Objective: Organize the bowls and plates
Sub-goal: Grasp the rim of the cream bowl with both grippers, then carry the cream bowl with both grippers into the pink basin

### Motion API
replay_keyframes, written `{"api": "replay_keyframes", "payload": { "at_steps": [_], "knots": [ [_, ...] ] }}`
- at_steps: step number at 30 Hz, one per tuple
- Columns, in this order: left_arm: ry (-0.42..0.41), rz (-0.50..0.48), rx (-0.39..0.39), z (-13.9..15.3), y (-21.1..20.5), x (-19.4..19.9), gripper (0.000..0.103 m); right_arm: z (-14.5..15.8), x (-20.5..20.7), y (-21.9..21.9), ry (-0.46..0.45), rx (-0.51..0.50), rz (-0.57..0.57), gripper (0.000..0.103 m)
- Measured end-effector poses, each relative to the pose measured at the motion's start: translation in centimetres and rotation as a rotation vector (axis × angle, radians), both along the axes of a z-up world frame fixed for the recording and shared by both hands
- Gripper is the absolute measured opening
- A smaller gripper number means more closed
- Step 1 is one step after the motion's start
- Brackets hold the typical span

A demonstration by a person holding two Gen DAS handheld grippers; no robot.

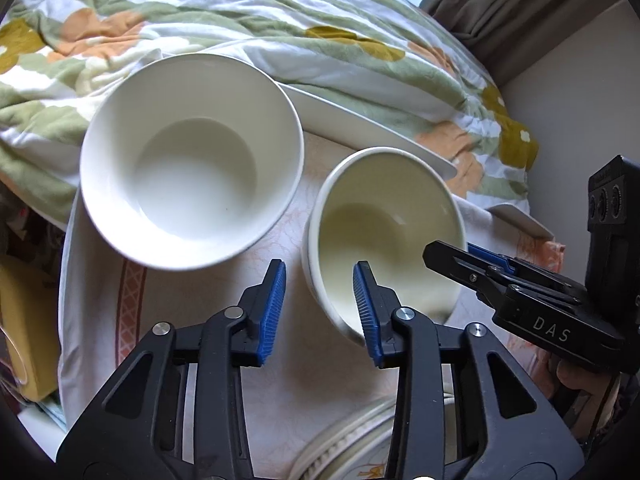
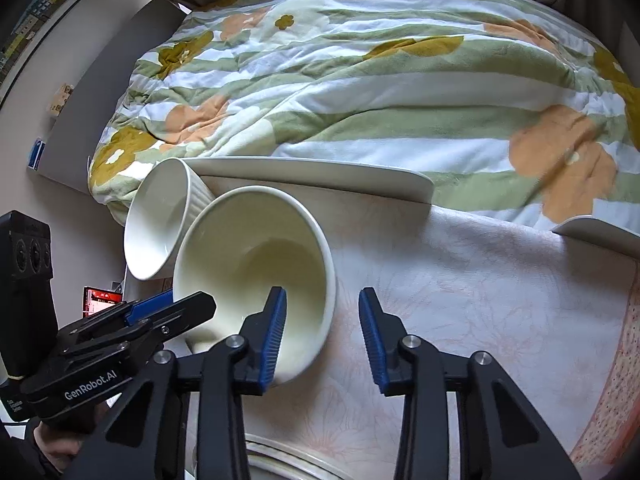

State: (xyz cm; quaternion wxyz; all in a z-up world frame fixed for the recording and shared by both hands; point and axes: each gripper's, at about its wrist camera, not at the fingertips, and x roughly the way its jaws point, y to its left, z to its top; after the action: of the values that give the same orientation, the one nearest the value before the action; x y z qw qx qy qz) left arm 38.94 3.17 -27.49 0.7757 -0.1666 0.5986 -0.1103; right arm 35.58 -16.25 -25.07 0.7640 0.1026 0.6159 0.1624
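Glazed white ceramic is what both tools are after. In the left wrist view, the left tool (image 1: 320, 308) straddles the near-left rim of the small bowl (image 1: 384, 236): one blue pad sits inside the bowl, the other outside it, with a visible gap on either side, so the jaws stand partly apart and are not yet pinching. The big bowl (image 1: 192, 160) stands just left and farther back, both on the cloth-covered counter (image 1: 168, 320). A long white plate (image 1: 360, 120) lies beyond them against the quilt (image 1: 240, 12). The right tool (image 1: 472, 264) reaches in over the small bowl's right rim.

In the right wrist view, the right tool (image 2: 322, 336) has its left pad inside the small bowl (image 2: 256, 264) and its right pad outside the wall, again apart, gripping nothing yet. The left tool (image 2: 176, 308) comes in from the left. The big bowl (image 2: 160, 220) shows behind.

I'd judge the bowl stiff, fairly weighty, slick and breakable. The rim wall is the place to pinch, on opposite sides, squarely, so it does not slip or tip.
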Motion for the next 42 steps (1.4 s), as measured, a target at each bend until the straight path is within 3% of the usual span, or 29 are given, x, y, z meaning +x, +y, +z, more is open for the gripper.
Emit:
{"api": "replay_keyframes", "payload": {
  "at_steps": [1,5,17,27,35,42],
  "knots": [
    [0.004,-0.008,0.0,-0.2,-0.1,0.2,0.017,-0.2,0.1,0.1,0.005,0.0,-0.006,0.028],
    [-0.001,-0.031,0.016,-0.2,-0.3,0.5,0.015,-0.7,-0.1,0.2,0.018,-0.013,-0.019,0.013],
    [-0.061,-0.075,0.099,1.6,-1.0,0.2,0.015,-0.1,-0.5,0.7,-0.004,-0.008,-0.037,0.013],
    [-0.192,-0.107,0.127,8.5,-3.5,-2.0,0.015,5.5,-2.9,-1.6,-0.124,0.04,-0.08,0.013],
    [-0.293,-0.166,0.115,14.9,-10.4,-7.0,0.015,12.1,-8.8,-7.6,-0.24,0.027,-0.117,0.013],
    [-0.332,-0.24,0.093,16.9,-19.1,-12.7,0.015,14.9,-15.0,-15.5,-0.281,-0.005,-0.177,0.013]
  ]
}}
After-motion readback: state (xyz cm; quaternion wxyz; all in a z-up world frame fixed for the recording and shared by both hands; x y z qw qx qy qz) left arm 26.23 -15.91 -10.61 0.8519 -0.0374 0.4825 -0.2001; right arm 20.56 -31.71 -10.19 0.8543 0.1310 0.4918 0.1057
